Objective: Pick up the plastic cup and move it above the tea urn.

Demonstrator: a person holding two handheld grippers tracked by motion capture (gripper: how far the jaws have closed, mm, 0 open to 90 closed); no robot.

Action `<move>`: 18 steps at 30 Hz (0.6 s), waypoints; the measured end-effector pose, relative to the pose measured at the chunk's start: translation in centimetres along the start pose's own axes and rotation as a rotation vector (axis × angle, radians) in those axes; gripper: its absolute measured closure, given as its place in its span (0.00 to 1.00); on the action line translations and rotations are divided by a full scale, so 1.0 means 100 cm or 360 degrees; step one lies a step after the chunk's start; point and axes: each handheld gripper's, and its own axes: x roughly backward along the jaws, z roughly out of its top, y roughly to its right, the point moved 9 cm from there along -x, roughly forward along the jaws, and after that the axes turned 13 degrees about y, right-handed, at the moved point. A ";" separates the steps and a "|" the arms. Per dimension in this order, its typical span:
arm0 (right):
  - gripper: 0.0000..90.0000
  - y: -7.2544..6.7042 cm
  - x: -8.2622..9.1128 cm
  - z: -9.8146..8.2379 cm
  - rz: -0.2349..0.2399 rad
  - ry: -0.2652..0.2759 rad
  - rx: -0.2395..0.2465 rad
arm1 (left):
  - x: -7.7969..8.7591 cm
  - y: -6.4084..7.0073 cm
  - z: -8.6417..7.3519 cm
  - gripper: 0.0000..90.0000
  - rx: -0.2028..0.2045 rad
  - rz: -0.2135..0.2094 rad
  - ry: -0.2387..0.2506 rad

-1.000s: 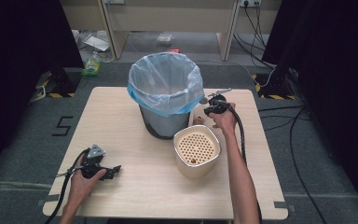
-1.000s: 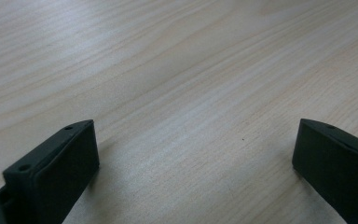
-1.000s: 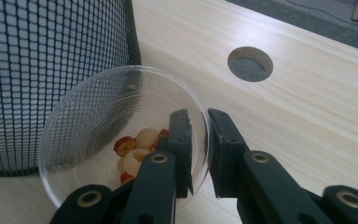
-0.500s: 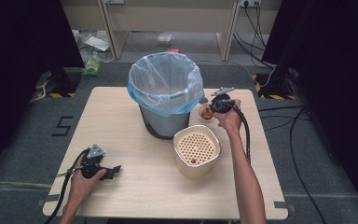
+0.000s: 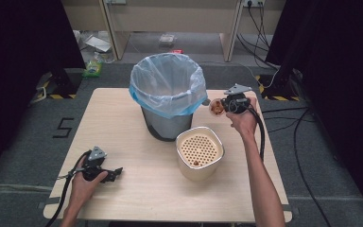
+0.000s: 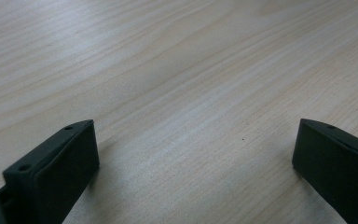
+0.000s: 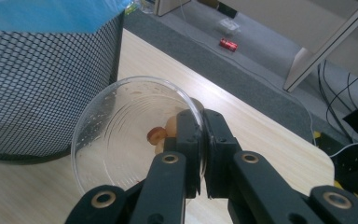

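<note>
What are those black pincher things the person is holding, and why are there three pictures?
They are hand-held grippers with two jaws each, like big tweezers. One camera looks down from above the table; one more rides on each gripper. On the table stand a mesh bin with a blue bag and a cream pot with a holed insert. The right gripper pinches the rim of a clear bowl with some food scraps inside, lifted beside the bin. The left gripper rests open on the wood, holding nothing.

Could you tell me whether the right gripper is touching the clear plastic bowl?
Touching. In the right gripper view, the right gripper has its jaws closed on the rim of the clear plastic bowl, one jaw inside the wall and one outside.
</note>
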 end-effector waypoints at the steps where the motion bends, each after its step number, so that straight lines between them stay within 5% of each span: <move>1: 0.96 0.000 0.003 0.001 0.0002 0.0006 0.0013 | 0.000 0.000 0.000 0.00 0.0000 0.0000 0.0000; 18: 0.96 -0.007 0.043 0.007 -0.0023 0.0162 0.0131 | 0.000 0.000 0.000 0.00 0.0000 0.0000 0.0001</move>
